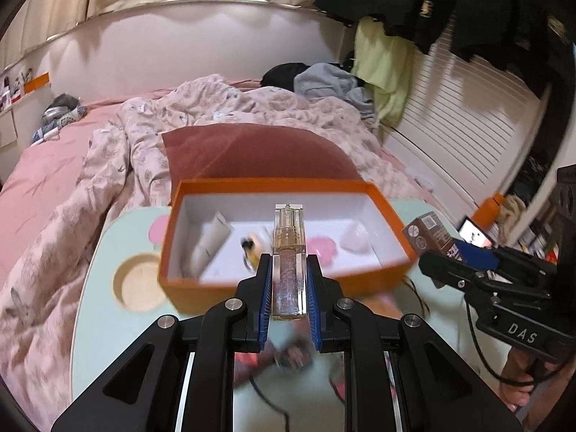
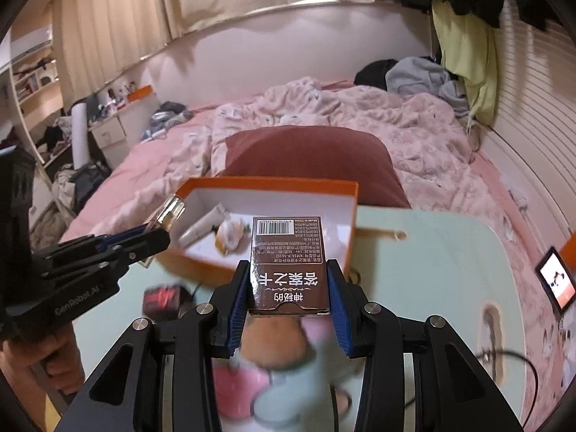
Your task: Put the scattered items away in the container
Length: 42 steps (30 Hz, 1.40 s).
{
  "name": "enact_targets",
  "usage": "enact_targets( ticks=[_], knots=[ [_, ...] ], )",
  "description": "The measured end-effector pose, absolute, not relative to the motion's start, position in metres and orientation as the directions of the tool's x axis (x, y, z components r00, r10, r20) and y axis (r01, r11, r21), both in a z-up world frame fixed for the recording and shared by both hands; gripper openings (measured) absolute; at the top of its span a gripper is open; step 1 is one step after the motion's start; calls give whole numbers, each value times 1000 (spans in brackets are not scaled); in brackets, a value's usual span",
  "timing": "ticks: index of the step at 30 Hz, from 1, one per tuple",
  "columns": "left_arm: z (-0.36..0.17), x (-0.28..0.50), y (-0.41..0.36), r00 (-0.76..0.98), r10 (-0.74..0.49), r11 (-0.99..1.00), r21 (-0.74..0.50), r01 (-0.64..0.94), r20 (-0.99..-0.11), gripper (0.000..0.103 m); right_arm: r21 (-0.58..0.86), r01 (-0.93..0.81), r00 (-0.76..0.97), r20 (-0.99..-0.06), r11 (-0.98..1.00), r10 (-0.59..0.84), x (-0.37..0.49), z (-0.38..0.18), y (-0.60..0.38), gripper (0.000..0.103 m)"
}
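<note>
An orange box (image 1: 187, 288) with a white inside stands on the pale green table (image 1: 104, 324); it also shows in the right wrist view (image 2: 351, 194). My left gripper (image 1: 288, 270) is shut on a clear glitter lip-gloss tube (image 1: 289, 266) and holds it over the box's near edge. My right gripper (image 2: 289, 273) is shut on a brown card box (image 2: 288, 266) with white print, held above the table at the orange box's right side. In the box lie a white tube (image 1: 210, 241), a pink round item (image 1: 322, 248) and a small clear item (image 1: 354, 239).
The table stands on a bed with a pink floral quilt (image 1: 144, 136) and a dark red cushion (image 1: 252, 154) behind the box. A red-and-black item (image 2: 162, 297), pink things and a black cable (image 2: 518, 356) lie on the table. A lit tablet (image 2: 556, 282) is at right.
</note>
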<state>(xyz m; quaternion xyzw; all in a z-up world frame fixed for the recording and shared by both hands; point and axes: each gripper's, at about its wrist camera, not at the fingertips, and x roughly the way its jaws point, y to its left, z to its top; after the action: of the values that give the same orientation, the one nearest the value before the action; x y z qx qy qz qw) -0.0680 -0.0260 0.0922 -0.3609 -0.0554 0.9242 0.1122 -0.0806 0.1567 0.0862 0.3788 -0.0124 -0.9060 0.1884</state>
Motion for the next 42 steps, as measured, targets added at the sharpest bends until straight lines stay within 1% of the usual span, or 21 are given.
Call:
enact_targets(
  ticks=[4,9,15,16,17,19,20,21,22,23,24,25,26,28,30,33,40,42],
  knots=[
    [89,-93,-25,-708,216,-976,-154,-151,-672,19,164,307,-598,-733,-938,-324,-122,75,142,39],
    [77,-110,-21,-698,178,-984,-117,-134,-694,19,160,275,-565,-771,-948,-294,-145,58,134,40],
    [66,-120,-22,-678,180,-983,-147,-108,-713,19,118,269,-564,-785,-956,-255,-158,48,125,40],
    [64,-121,-24,-668,186,-982,-165,-96,-720,20,104,270,-568,-786,-957,-245,-158,47,124,41],
    [63,-122,-25,-661,194,-979,-180,-90,-725,21,94,274,-571,-785,-957,-240,-157,48,123,45],
    [62,-120,-29,-651,209,-975,-206,-82,-730,28,85,283,-588,-772,-955,-243,-151,49,123,53],
    [62,-118,-29,-651,208,-975,-205,-81,-730,30,77,284,-599,-764,-956,-240,-148,51,123,60],
    [64,-115,-30,-657,197,-978,-192,-82,-728,35,66,284,-614,-753,-956,-235,-143,53,124,65],
    [65,-112,-29,-662,189,-980,-179,-83,-725,40,55,286,-631,-741,-957,-231,-137,56,124,65],
    [68,-107,-29,-673,174,-984,-158,-86,-719,42,46,289,-641,-733,-956,-229,-134,58,125,66],
    [70,-104,-29,-680,161,-986,-142,-85,-715,50,39,290,-648,-728,-956,-227,-129,60,126,66],
    [72,-101,-29,-686,149,-988,-128,-82,-712,63,37,299,-651,-722,-954,-232,-122,63,127,66],
    [74,-97,-30,-693,141,-990,-120,-79,-707,66,36,306,-652,-720,-951,-237,-117,65,127,68],
    [80,-86,-33,-709,146,-989,-129,-78,-690,67,32,321,-650,-720,-947,-244,-105,68,129,71],
    [84,-75,-37,-715,168,-984,-156,-83,-679,67,23,333,-653,-716,-943,-248,-91,70,131,72],
    [87,-57,-41,-723,170,-982,-174,-70,-670,67,7,340,-659,-712,-940,-243,-72,72,135,72],
    [78,-2,-33,-728,148,-987,-146,-66,-670,67,23,342,-658,-708,-939,-257,-26,72,155,73],
    [70,15,-28,-721,145,-989,-129,-78,-678,67,12,340,-660,-710,-941,-247,-12,68,161,75]
  ],
)
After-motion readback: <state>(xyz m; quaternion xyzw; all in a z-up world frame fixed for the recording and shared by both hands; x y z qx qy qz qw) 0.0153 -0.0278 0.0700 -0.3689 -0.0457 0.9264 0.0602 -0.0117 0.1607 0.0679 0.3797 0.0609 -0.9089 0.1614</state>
